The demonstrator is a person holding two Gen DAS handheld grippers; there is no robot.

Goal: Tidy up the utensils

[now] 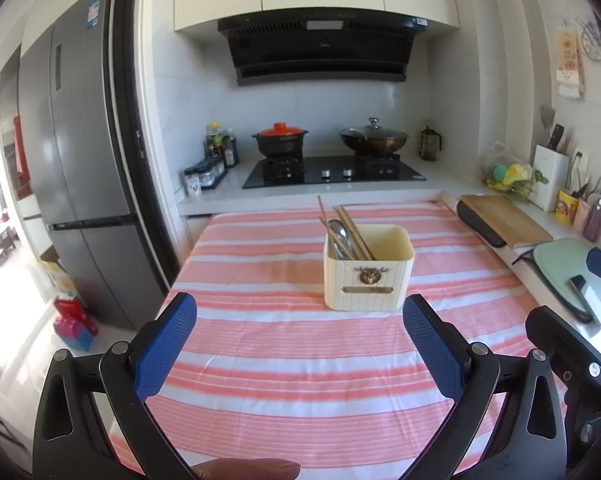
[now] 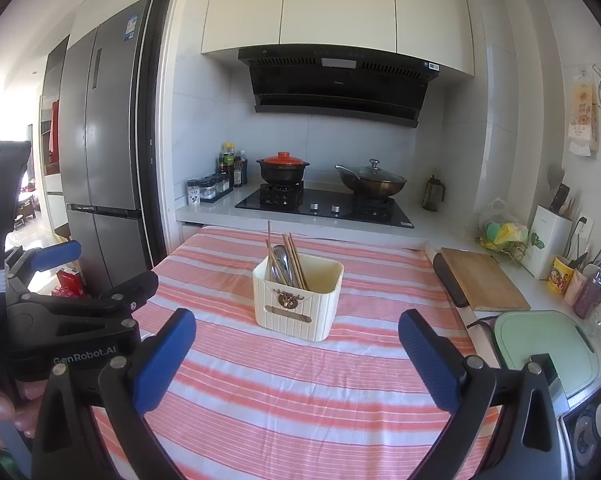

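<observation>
Left wrist view shows the left gripper (image 1: pixel 299 316) with its blue pads spread wide apart, holding nothing, above the near part of a table covered in a pink-and-white striped cloth (image 1: pixel 284 364). A cream utensil holder (image 1: pixel 366 276) stands upright toward the cloth's far edge, right of centre. Wooden chopsticks (image 1: pixel 350 229) and a metal spoon (image 1: pixel 340 238) lean in its left side; its right side looks bare. From the right wrist view, the right gripper (image 2: pixel 296 328) is likewise spread and empty, near the same holder (image 2: pixel 296 306).
</observation>
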